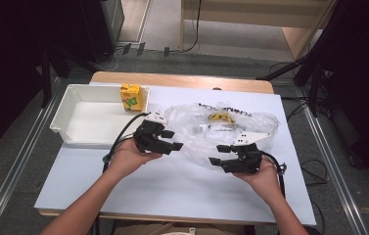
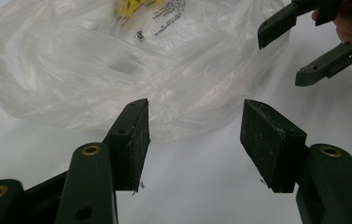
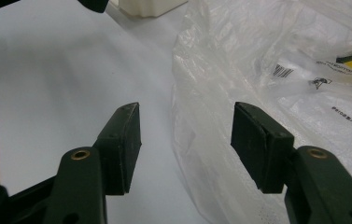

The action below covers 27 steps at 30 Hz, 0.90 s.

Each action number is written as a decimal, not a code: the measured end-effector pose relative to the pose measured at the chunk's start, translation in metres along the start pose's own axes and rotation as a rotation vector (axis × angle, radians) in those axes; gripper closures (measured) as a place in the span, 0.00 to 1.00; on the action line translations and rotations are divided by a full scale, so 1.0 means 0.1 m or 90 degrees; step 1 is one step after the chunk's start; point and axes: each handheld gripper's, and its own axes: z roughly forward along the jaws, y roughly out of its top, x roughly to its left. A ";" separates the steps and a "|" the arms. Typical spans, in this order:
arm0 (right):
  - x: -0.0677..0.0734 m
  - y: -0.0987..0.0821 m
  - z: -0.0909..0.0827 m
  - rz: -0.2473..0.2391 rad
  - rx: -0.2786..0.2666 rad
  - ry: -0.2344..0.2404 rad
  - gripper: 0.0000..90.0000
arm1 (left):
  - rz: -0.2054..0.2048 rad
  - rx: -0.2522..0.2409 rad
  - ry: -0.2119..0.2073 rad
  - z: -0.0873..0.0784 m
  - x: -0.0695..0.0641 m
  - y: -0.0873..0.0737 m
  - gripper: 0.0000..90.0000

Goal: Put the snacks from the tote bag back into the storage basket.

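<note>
On the white bench (image 1: 172,191), from the high view, a crumpled clear plastic bag (image 1: 221,129) lies between the two tools; left tool (image 1: 168,140) and right tool (image 1: 221,154) both gape open, empty. Left gripper view: pinch one loose film edge (image 2: 183,126), not a bunch. Right gripper view: the bag (image 3: 276,70) clouds its yellow-printed contents, unidentifiable.

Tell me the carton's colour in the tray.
Yellow with green print; the high view shows it best.
</note>
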 end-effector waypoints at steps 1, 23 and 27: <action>0.00 0.00 0.00 0.000 0.000 0.000 0.49 | 0.001 0.000 -0.002 0.01 -0.01 -0.01 0.48; 0.01 -0.01 0.02 -0.013 0.007 0.007 0.50 | 0.025 -0.008 -0.016 0.17 -0.08 -0.15 0.48; 0.01 -0.01 0.03 -0.011 0.009 0.006 0.50 | 0.025 -0.007 -0.014 0.18 -0.07 -0.16 0.48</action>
